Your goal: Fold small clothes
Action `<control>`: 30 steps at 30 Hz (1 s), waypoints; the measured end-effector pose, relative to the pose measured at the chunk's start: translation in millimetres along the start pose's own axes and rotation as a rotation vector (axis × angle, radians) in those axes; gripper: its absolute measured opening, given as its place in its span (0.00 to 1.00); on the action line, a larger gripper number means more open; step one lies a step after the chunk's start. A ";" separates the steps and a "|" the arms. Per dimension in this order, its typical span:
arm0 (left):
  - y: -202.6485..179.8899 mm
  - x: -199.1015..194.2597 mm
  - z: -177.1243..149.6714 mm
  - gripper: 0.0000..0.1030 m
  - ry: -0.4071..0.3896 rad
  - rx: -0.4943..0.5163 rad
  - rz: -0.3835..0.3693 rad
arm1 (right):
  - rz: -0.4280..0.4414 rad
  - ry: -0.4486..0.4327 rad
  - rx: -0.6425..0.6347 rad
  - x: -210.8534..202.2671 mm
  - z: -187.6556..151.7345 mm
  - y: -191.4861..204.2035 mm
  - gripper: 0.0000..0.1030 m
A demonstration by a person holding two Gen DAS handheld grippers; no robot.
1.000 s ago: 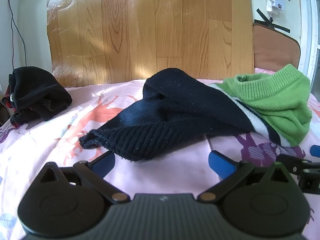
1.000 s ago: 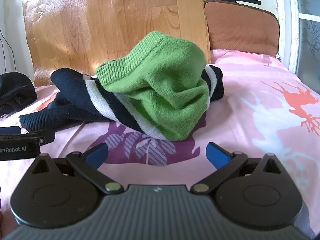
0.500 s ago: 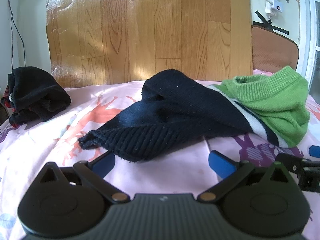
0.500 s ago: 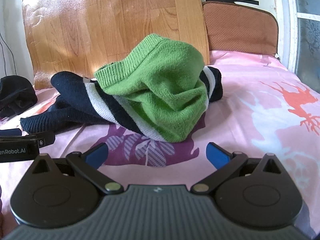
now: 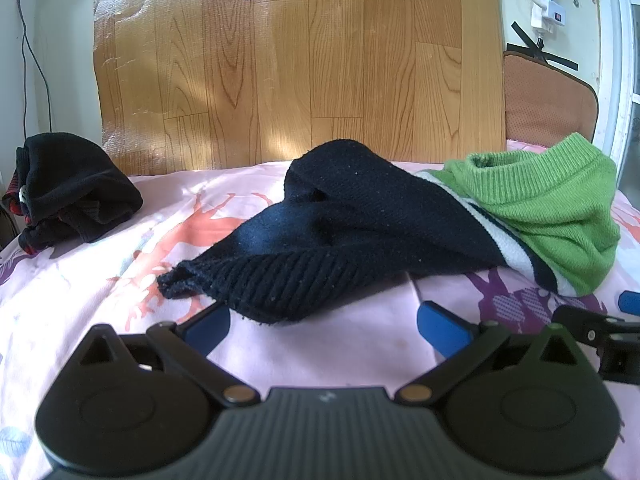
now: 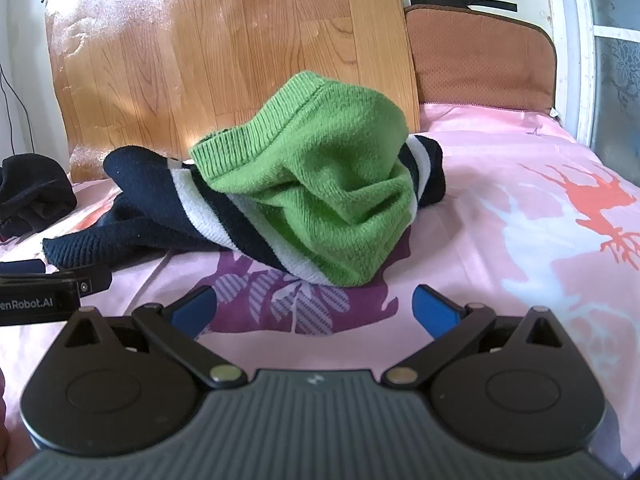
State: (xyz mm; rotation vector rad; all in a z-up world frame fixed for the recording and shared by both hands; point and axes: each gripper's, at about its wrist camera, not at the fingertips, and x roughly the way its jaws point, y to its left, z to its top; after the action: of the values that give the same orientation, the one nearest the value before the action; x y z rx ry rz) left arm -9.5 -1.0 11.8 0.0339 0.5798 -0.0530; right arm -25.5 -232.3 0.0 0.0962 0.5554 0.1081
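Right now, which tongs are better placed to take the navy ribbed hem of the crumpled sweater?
Left. The navy ribbed hem lies just ahead of the open left tongs. The open right tongs face the sweater's green knit end.

This is a home bedroom: a bed (image 6: 520,184) in pink printed sheets fills the space, wood-grain sheeting (image 5: 296,60) covers the wall behind the bed, and a power strip (image 5: 546,4) hangs above its right corner.
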 end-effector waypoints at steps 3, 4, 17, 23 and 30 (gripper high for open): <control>0.0 0.0 -0.1 1.00 -0.001 0.000 -0.001 | 0.003 -0.006 -0.001 -1.1 -0.3 0.0 1.00; 0.0 -0.2 0.0 1.00 -0.002 -0.001 -0.001 | 0.005 -0.008 -0.003 -1.6 -0.5 0.0 1.00; 2.8 -5.3 0.3 1.00 -0.033 -0.008 -0.020 | 0.009 -0.010 -0.006 -1.2 -1.6 0.5 0.85; 6.9 -6.9 -0.6 1.00 -0.041 -0.025 -0.032 | 0.012 -0.008 0.004 -1.3 -1.8 -1.7 0.85; 10.2 -5.8 -0.5 1.00 -0.036 -0.043 -0.041 | 0.021 -0.010 0.029 -1.4 -1.5 -5.7 0.85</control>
State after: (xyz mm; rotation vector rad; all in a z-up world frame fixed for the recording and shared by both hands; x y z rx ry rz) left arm -14.0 9.5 14.7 -0.0205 0.5457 -0.0812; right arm -27.0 -238.0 -1.2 0.1310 0.5465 0.1194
